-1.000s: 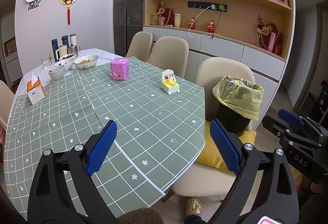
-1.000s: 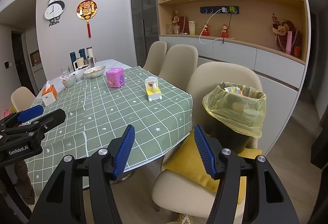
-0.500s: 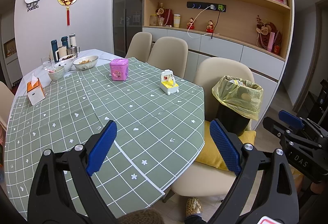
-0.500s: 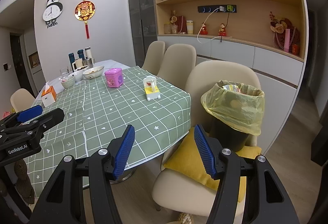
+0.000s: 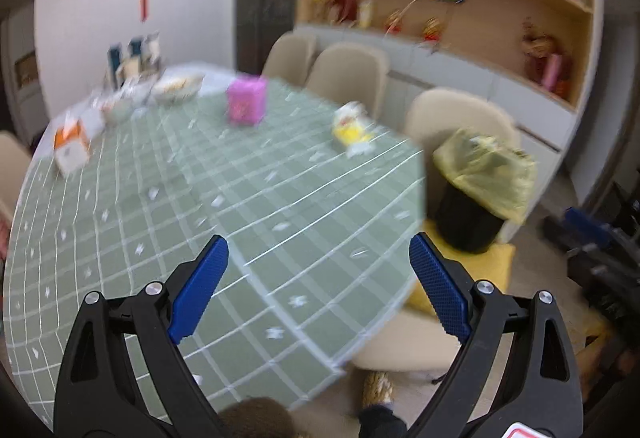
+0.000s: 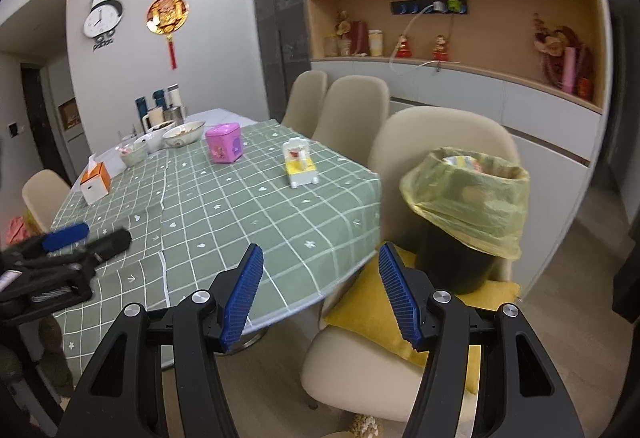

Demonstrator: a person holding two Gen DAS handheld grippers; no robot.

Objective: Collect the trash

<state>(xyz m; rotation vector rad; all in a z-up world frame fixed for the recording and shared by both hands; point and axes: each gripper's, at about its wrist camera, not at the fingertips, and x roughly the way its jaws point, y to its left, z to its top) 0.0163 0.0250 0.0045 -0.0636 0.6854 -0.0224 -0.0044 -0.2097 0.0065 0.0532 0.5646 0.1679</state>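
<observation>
- The left tongs (image 5: 318,254) are spread wide over the green checked tabletop (image 5: 240,197), with nothing between them.
- The right tongs (image 6: 320,264) are also spread and empty, past the tabletop's edge.
- The black trash bin (image 6: 456,262), lined with a yellow bag (image 6: 468,197), stands on a yellow cushion (image 6: 360,310) on a beige chair (image 6: 440,133), at about two o'clock of the right tongs.
- A pink box (image 6: 224,141) and a yellow-and-white toy (image 6: 300,167) sit at twelve o'clock on the tabletop.
</observation>
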